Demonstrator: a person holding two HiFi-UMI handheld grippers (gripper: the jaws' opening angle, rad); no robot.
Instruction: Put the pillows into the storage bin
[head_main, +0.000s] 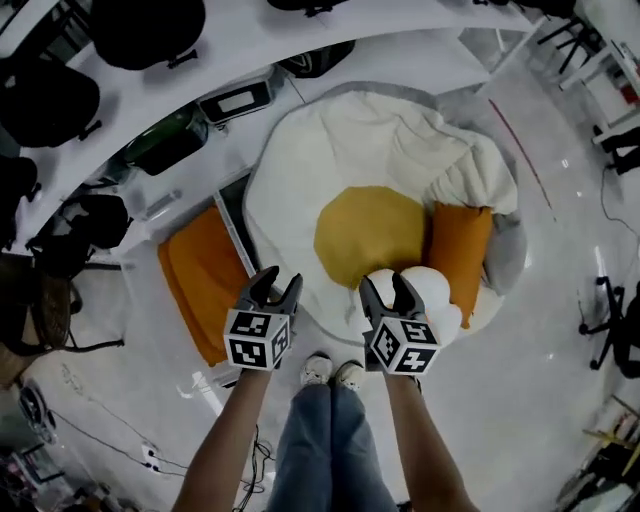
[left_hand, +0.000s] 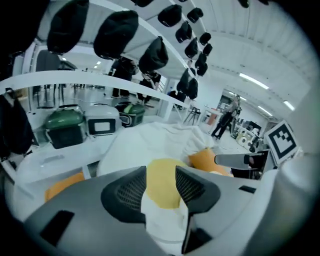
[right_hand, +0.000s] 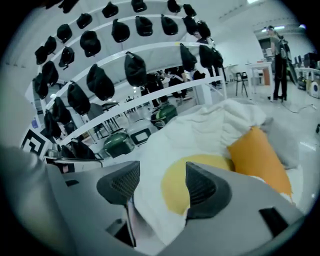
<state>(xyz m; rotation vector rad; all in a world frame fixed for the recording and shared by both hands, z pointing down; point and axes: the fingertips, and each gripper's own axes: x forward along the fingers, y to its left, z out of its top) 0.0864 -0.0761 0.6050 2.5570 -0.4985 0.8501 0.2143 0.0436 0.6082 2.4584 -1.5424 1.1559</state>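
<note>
**Both claws open at the egg pillow's near edge**

I judge this to be the pick-up step. My left claw (head_main: 279, 278) has its jaws moderately apart and my right claw (head_main: 386, 284) has them somewhat wider. Neither claw's pads press on anything. Through each gap I see the near white edge of the big fried-egg pillow (head_main: 370, 140), with its yellow yolk straight ahead of both claws. The fabric lies between the jaws but is not gripped.

An orange pillow (head_main: 460, 250) lies ahead and to the right of my right claw, just beside the yolk. A white rounded lump (head_main: 432, 290) sits just right of that claw, and I cannot tell whether it is a separate pillow. Near my left claw, on its left, stands what I take to be the storage bin (head_main: 238, 235). It is clear-walled, and a second orange pillow (head_main: 200, 285) seems to be in it already.

The egg pillow and the orange one on the right remain to be stowed. Next I should push both claws forward so a thick fold sits deep between the pads, then close firmly. After that I would lift both ends together and swing left over the bin. The pillow looks broad and floppy, so I expect sagging and some stuffing at the rim.
</note>
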